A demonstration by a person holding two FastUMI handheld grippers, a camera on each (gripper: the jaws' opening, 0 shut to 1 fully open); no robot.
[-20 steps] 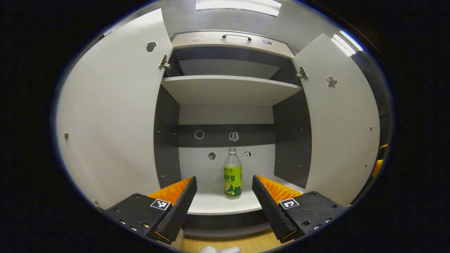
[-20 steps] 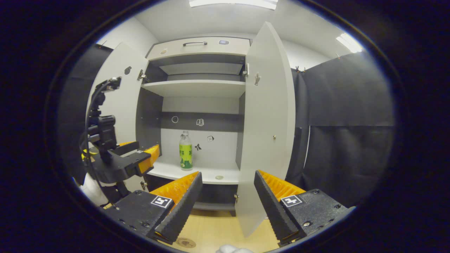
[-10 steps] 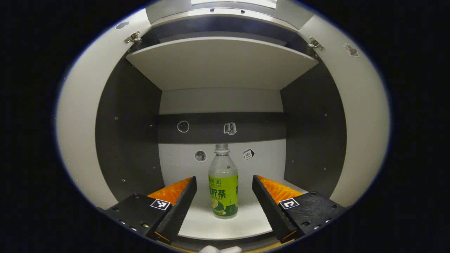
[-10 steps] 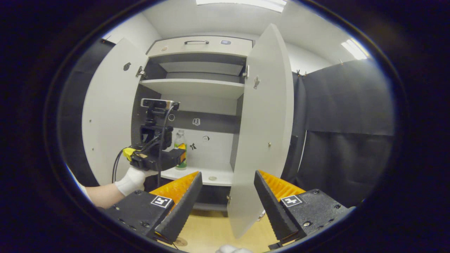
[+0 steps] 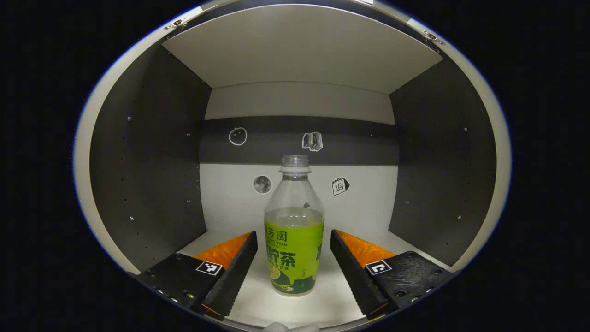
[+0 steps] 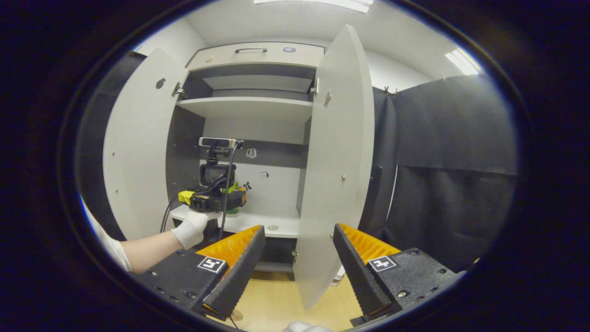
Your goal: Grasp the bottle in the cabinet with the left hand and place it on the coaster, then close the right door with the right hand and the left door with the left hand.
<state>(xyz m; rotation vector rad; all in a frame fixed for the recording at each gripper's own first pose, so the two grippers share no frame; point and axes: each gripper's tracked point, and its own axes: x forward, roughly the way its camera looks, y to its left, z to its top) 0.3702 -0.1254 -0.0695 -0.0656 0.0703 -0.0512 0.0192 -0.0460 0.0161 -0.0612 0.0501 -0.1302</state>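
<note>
A green-labelled bottle (image 5: 294,240) stands upright on the lower shelf (image 5: 322,304) of an open cabinet, partly filled with clear liquid and without a visible cap. In the left gripper view, the left gripper (image 5: 293,267) reaches into the cabinet with its two orange-and-black fingers spread wide, one on each side of the bottle's lower body; narrow gaps show on both sides, so it holds nothing. Small stickers dot the cabinet's back wall (image 5: 368,203). In the right gripper view, the right gripper (image 6: 298,267) hangs back outside the cabinet, its fingers wide apart and empty, pointing toward the near edge of the right door (image 6: 336,175), which stands open. The left door (image 6: 133,157) is open too, at the far left. A gloved hand (image 6: 191,229) carries the left gripper (image 6: 216,200) at the shelf. A round tan disc at the bottom edge on the wooden floor (image 6: 276,304) may be the coaster (image 6: 236,315), though it is too cut off to be sure. Judging by this, the task is at its first step: the grasp is not closed, and the placing and both doors remain.
</note>
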